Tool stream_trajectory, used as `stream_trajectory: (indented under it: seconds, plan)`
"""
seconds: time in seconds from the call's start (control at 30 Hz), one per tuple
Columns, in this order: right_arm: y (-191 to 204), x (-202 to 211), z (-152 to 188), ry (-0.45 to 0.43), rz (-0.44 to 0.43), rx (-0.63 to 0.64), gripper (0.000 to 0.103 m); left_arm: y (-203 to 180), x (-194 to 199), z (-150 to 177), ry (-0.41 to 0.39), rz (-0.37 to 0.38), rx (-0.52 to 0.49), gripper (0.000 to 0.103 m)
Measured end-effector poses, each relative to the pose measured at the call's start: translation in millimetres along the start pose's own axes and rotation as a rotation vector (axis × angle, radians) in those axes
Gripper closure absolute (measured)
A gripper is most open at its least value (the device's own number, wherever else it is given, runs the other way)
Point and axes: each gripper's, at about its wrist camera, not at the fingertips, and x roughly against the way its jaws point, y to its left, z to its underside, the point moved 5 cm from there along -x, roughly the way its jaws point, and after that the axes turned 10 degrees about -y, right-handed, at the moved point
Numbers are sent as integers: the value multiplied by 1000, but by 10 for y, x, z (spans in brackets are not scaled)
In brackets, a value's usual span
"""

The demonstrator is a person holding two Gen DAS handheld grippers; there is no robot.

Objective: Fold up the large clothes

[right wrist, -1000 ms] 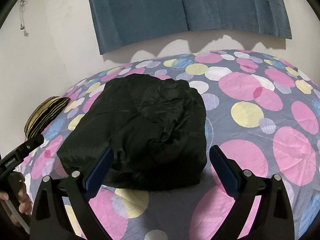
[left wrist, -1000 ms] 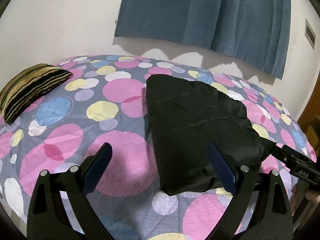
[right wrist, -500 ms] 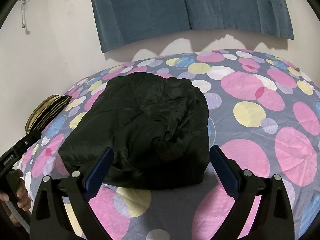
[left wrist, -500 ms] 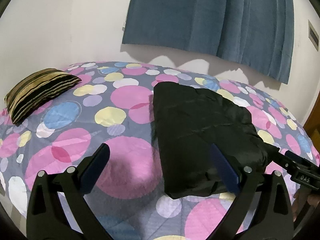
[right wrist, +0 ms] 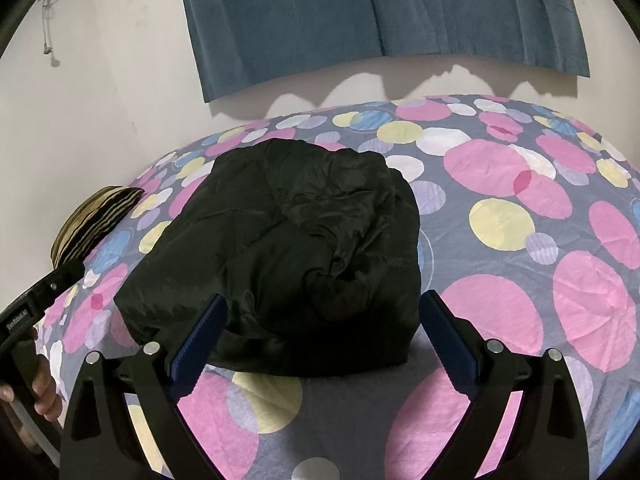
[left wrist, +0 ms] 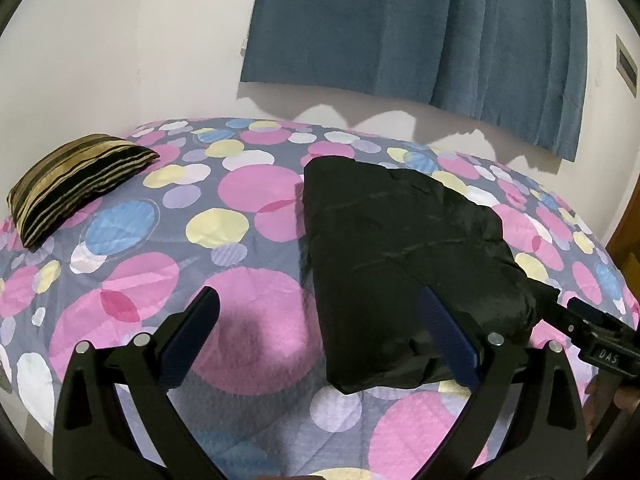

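Both cameras ride low over the near edge of the bed [left wrist: 248, 240], each peering out between its own spread fingers toward the far wall and the blue curtain [left wrist: 420, 28]. The left wrist view sits off to the left, with the black folded jacket [left wrist: 400, 264] to its right; the right wrist view faces the jacket [right wrist: 288, 248] almost head-on, close in. Both share the jacket, curtain and striped pillow [left wrist: 76, 184].

Left gripper [left wrist: 320, 332]: jaws spread wide, nothing between the pads, fingers pointing toward 12 o'clock. Right gripper [right wrist: 324, 330]: same condition, jaws wide apart, gripping nothing, aimed at 12 o'clock.
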Motion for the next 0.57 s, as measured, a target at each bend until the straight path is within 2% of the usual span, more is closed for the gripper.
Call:
stream_trajectory:
  seconds: [0.23,0.37,0.57]
  plan:
    - [-7,-5,4,-1,-3,-2,7,79,6,-13,-9,-2,45,2]
    - [-21,-1,-17,-9,-5,-2,7,202,-3,-75,-55,-85,10,2]
    - [-288,34,-115,-26,31,-16,7,572,-264,-49,18,-131,22,2]
